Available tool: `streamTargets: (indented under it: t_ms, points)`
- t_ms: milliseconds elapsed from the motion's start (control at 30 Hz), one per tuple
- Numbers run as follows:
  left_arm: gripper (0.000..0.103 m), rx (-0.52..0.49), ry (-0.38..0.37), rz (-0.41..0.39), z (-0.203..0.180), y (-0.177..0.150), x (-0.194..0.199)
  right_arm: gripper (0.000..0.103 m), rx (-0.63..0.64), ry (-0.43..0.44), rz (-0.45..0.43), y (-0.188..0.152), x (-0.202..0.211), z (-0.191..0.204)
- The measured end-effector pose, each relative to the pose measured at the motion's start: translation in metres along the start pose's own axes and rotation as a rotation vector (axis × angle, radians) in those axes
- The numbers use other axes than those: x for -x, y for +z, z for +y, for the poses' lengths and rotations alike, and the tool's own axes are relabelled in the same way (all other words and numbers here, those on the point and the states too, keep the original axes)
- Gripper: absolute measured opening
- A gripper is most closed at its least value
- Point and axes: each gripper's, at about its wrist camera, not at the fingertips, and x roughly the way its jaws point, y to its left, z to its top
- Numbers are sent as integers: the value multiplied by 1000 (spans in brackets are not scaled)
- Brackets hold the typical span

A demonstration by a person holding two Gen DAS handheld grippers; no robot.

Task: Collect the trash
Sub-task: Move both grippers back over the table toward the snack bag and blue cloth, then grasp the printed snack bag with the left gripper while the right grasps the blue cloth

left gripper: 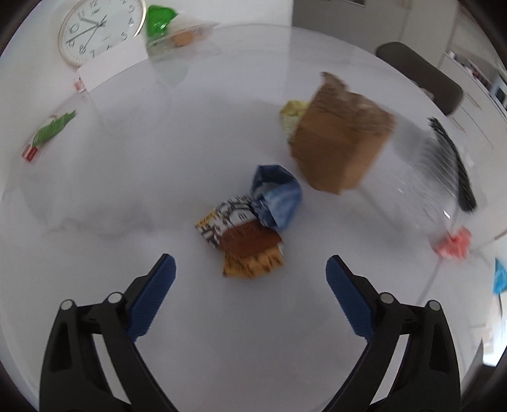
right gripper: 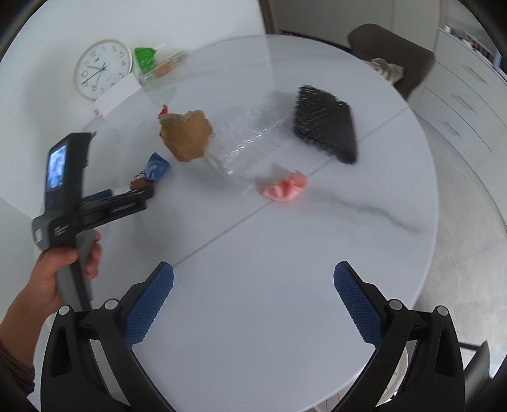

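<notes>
A crumpled wrapper [left gripper: 250, 222], blue, brown and yellow, lies on the white round table [left gripper: 126, 190] just ahead of my left gripper [left gripper: 250, 261]. That gripper is open, its blue pads wide apart and clear of the wrapper. In the right wrist view a hand [right gripper: 63, 269] holds the left gripper [right gripper: 130, 193] beside the same wrapper [right gripper: 155, 166]. My right gripper [right gripper: 253, 267] is open over bare table with nothing between its fingers. A pink crumpled scrap [right gripper: 285, 187] lies beyond it.
A brown paper bag [left gripper: 339, 139] stands right of the wrapper, a yellow scrap [left gripper: 293, 115] behind it. A clear plastic container [right gripper: 250, 139] and a black mesh pad [right gripper: 326, 126] lie further right. A green-red wrapper [left gripper: 50, 130], a clock [left gripper: 98, 28] and a chair [right gripper: 393, 54] ring the table.
</notes>
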Motion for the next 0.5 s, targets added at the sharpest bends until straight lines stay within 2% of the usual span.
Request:
streamTargets:
  t_ms: [133,300,433,500]
  points:
    - [83,34,13,14,4,7,-14,101,35,12,11,13,-9,8]
    - [83,71,29,42,8,12,-26,101,60,32,18,23,-16,12]
    - [82,79,23,34,9,11,-28,101,73,36,24,28,-19,13]
    - [76,72,19,28,9,11,-28,101,74,41,24,29,-20,13]
